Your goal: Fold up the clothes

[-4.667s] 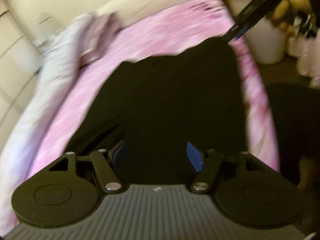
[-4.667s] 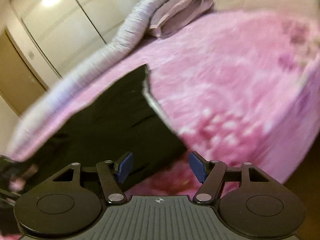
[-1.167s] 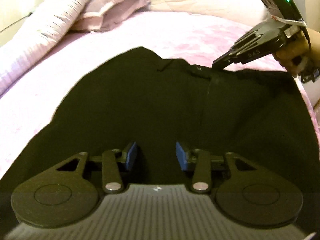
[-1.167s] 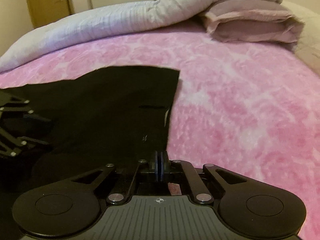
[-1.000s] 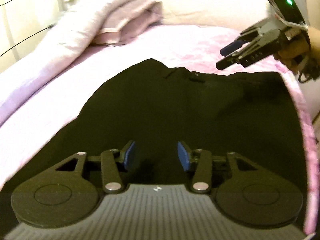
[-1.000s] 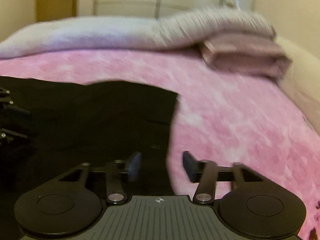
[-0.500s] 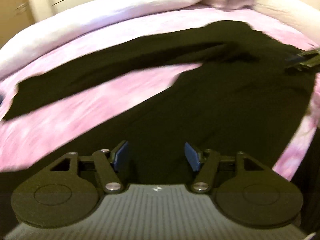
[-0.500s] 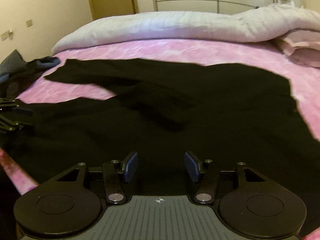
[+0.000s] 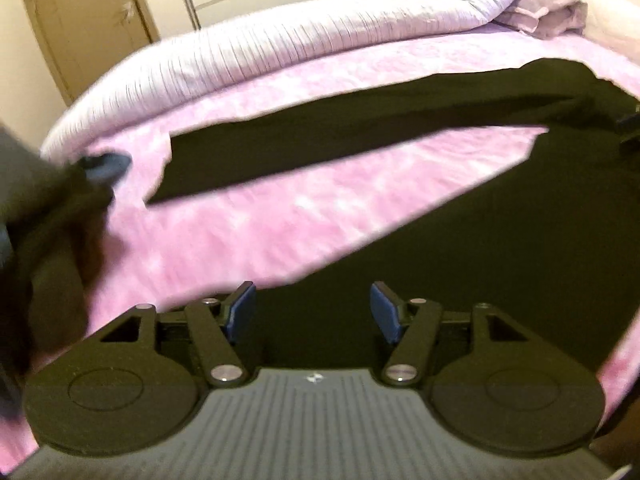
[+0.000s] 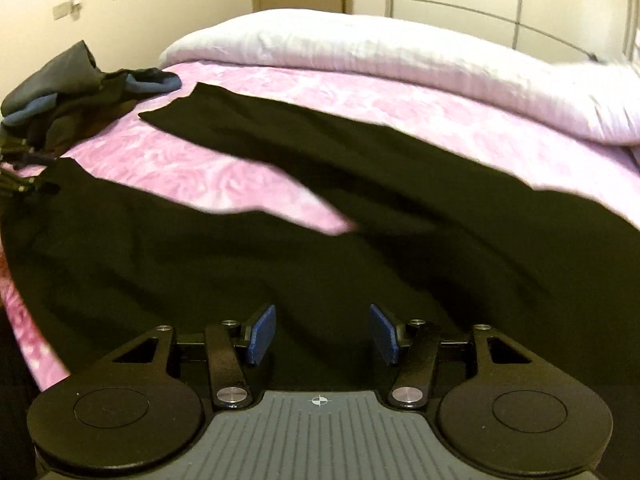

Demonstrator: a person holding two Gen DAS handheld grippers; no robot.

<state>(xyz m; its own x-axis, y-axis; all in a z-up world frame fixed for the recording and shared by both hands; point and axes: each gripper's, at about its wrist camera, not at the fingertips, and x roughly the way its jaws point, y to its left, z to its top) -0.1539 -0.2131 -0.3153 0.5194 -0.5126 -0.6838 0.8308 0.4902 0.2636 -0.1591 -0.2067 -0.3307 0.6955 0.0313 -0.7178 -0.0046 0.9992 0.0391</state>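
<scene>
Garment: black trousers [image 10: 400,208] lie spread flat on the pink bedspread [image 10: 200,184] of the bed, legs parted in a V with a pink wedge between them.
Far leg: it runs toward the rolled pale duvet [image 10: 400,52]; its hem ends near the pile of dark clothes [image 10: 68,92].
Near leg: it lies along the bed edge, directly under both grippers.
Other clothes: the dark pile sits at the corner of the bed, crumpled, not folded.
Progress: no fold is visible on the trousers; they are laid out at full length. I judge that bringing one leg over the other and then shortening the length is what remains, and the pile also waits.
Left gripper [image 9: 312,312]: it hovers low over the near leg, pointing along the bed; its fingers are apart and hold nothing.
Right gripper [image 10: 322,334]: it hovers over the seat part of the trousers, tilted slightly down; its fingers are apart and empty too.
Other view: the tip of the left gripper shows at the left edge of the right wrist view, near the hem of the near leg.
Background: folded lilac bedding [image 9: 548,12] lies at the head of the bed.
</scene>
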